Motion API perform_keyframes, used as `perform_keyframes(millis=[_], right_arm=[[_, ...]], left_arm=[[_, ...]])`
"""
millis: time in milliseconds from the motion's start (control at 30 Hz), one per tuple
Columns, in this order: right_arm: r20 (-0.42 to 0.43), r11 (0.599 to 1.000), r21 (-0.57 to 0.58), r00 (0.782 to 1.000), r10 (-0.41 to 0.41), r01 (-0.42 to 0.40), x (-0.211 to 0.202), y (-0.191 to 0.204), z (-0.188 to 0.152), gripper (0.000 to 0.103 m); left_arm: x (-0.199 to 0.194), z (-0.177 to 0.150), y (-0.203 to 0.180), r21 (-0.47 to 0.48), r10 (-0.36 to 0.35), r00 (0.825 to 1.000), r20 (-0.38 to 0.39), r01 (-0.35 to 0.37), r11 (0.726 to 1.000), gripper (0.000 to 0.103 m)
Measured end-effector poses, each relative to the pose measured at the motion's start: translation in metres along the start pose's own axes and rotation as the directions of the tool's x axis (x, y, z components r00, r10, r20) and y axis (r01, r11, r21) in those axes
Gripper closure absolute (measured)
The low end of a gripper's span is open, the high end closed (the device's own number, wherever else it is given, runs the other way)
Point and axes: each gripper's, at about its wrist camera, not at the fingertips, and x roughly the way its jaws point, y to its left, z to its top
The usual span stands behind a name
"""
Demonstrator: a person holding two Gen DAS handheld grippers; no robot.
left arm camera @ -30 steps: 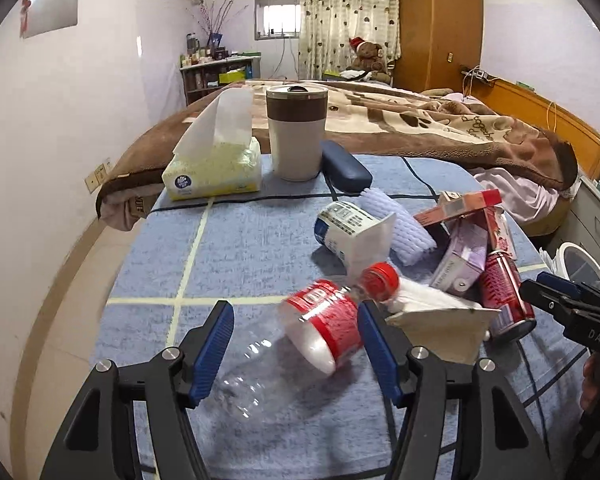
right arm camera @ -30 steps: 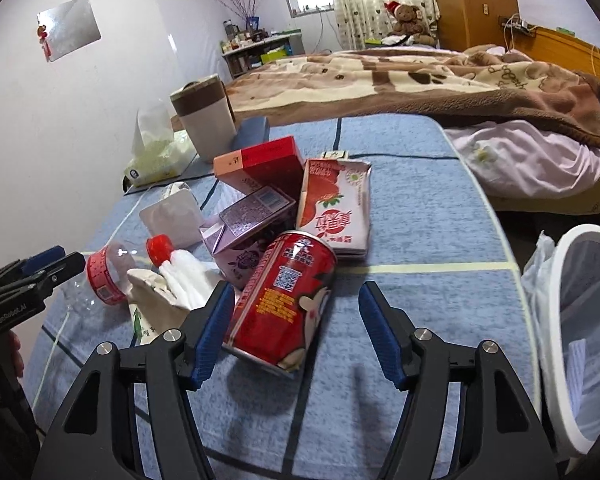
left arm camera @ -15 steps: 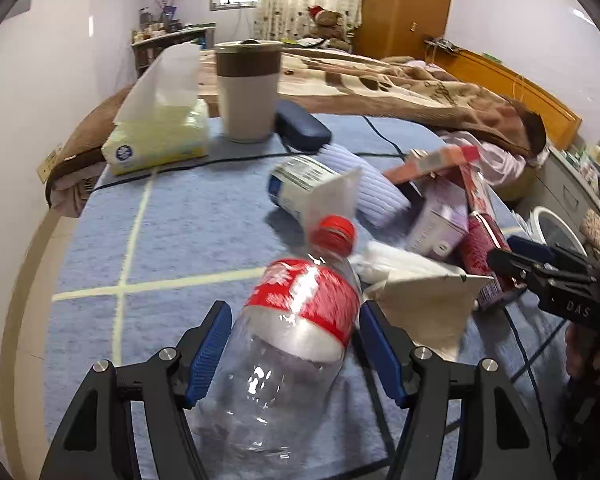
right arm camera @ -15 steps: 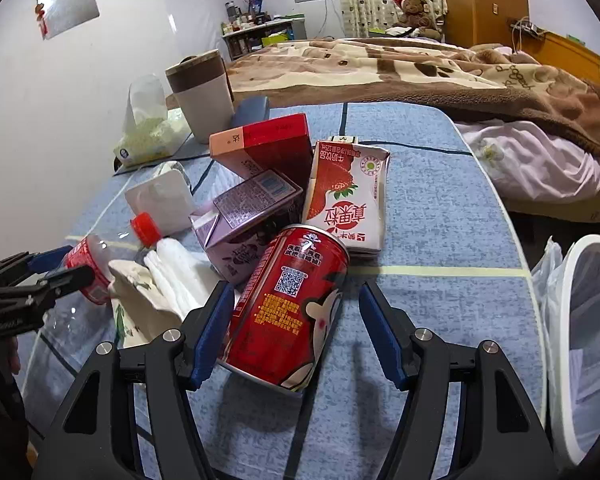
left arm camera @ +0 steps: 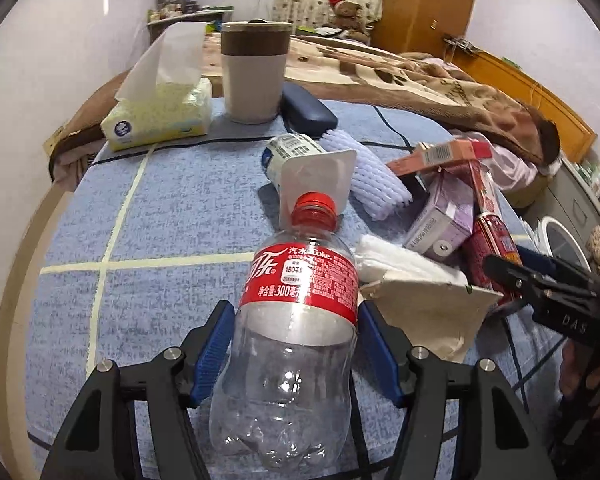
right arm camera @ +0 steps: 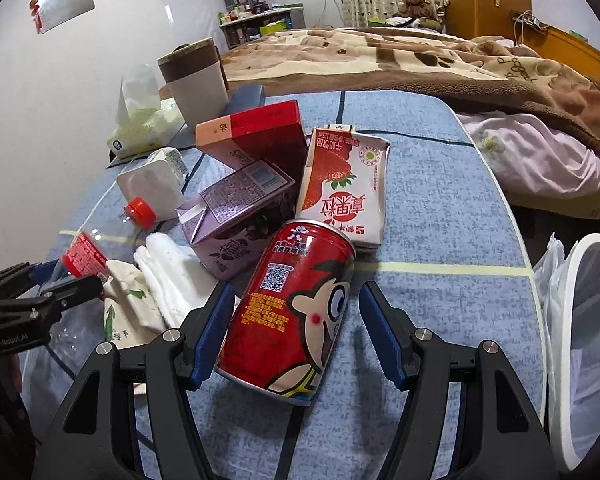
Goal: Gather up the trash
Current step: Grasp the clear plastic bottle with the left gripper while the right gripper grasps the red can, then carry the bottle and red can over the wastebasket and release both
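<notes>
a: left tongs (left arm camera: 296,352)?
b: pinching the clear bottle (left arm camera: 296,320), cap toward the yogurt cup (left arm camera: 300,160).
a: right tongs (right arm camera: 294,336)?
b: spread around the red can (right arm camera: 288,312) on the tabletop (right arm camera: 440,216); cartons (right arm camera: 340,184) crowd behind, bin (right arm camera: 588,344) at right.

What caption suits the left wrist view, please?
Left gripper straddles an empty cola bottle lying on the blue tablecloth.

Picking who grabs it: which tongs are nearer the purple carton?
Right. The right tongs straddle the red can touching the purple carton; the left tongs straddle the plastic bottle, farther away.
</notes>
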Motion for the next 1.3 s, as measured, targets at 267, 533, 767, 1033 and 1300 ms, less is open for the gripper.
perform_keyframes(millis=[267, 533, 767, 1033, 1300], right_arm=[[-0.021, 1.000, -0.026, 1.000, -0.003, 0.002, 0.003, 0.004, -0.001, 0.041], [-0.018, 0.999, -0.036, 1.000, -0.010, 0.010, 0.002, 0.005, -0.003, 0.042], [0.006, 1.000, -0.014, 1.000, 0.014, -0.014, -0.004, -0.004, -0.007, 0.045], [0.052, 0.998, -0.022, 0.997, 0.059, -0.058, -0.019, -0.004, -0.012, 0.046], [0.108, 0.997, -0.025, 0.991, 0.076, -0.074, -0.044, -0.007, -0.017, 0.046]], left_arm=[[0.005, 0.004, -0.004, -0.008, 0.023, 0.999, -0.026, -0.024, 1.000, 0.039], [0.008, 0.009, -0.013, 0.010, 0.100, 0.994, -0.032, -0.100, 0.995, 0.039], [-0.002, 0.002, -0.013, -0.032, 0.105, 0.994, 0.014, -0.105, 0.994, 0.041], [-0.026, -0.005, -0.011, -0.086, 0.104, 0.992, 0.078, -0.097, 0.992, 0.041], [-0.055, -0.016, -0.034, -0.064, 0.103, 0.984, 0.144, -0.095, 0.993, 0.041]])
